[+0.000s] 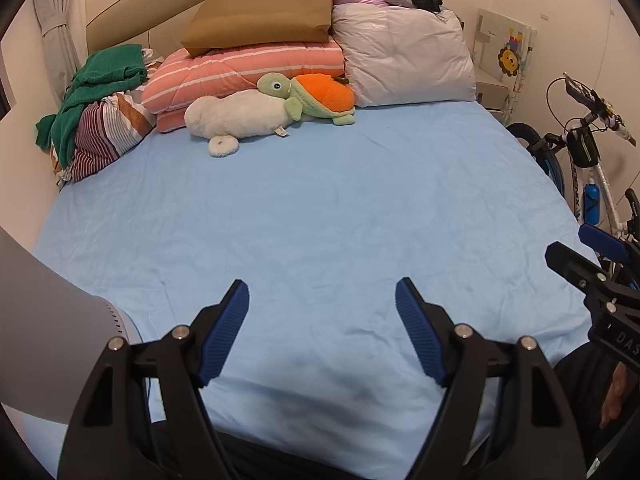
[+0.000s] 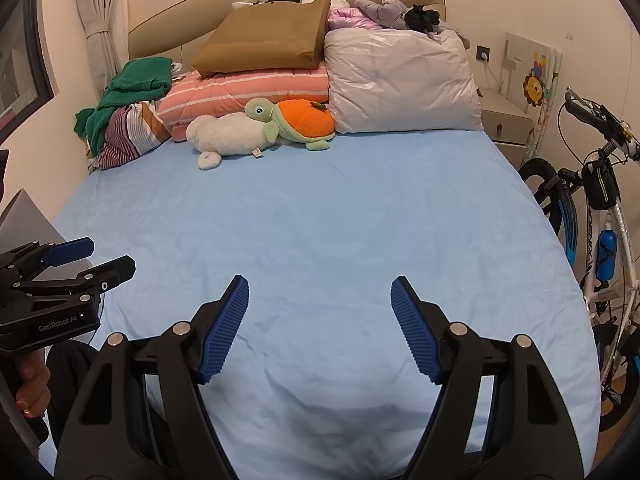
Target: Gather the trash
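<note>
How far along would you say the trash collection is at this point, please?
Nothing looks collected yet. The left gripper and right gripper are both open and empty above the blue sheet. No obvious trash shows on the sheet; the clutter by the headboard, around the brown paper bag, is untouched.

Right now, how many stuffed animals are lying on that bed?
2: a white plush by the striped pink quilt, and a green turtle with an orange shell leaning on it. More may be hidden under the piles.

You're in a home bedroom: bed (image 2: pixel 320 240) with blue sheet; pillow (image 2: pixel 400 84); plush turtle (image 2: pixel 296 120); bicycle (image 2: pixel 600 216) beside it.
</note>
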The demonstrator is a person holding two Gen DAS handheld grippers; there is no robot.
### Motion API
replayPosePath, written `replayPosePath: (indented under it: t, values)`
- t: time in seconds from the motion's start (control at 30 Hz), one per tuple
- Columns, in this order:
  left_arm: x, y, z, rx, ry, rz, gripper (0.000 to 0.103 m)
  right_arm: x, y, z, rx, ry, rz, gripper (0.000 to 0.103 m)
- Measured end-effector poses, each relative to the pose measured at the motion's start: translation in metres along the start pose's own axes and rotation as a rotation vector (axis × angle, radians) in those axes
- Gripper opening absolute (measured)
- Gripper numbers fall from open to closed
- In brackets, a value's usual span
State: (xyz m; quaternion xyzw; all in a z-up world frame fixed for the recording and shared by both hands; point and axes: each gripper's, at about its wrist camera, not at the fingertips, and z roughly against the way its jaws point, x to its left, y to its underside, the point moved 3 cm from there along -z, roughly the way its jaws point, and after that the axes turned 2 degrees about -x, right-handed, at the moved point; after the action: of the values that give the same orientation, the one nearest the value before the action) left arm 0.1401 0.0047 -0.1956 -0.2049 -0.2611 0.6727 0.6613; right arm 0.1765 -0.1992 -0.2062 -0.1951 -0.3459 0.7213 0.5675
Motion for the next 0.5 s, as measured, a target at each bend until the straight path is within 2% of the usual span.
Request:
replayPosePath:
  t: [0.5]
  values:
    - [-0.002,0.003,-0.011,0.020,0.001,-0.007,0.076,-0.001,0.005,-0.012,0.016,0.007,-0.002,0.071]
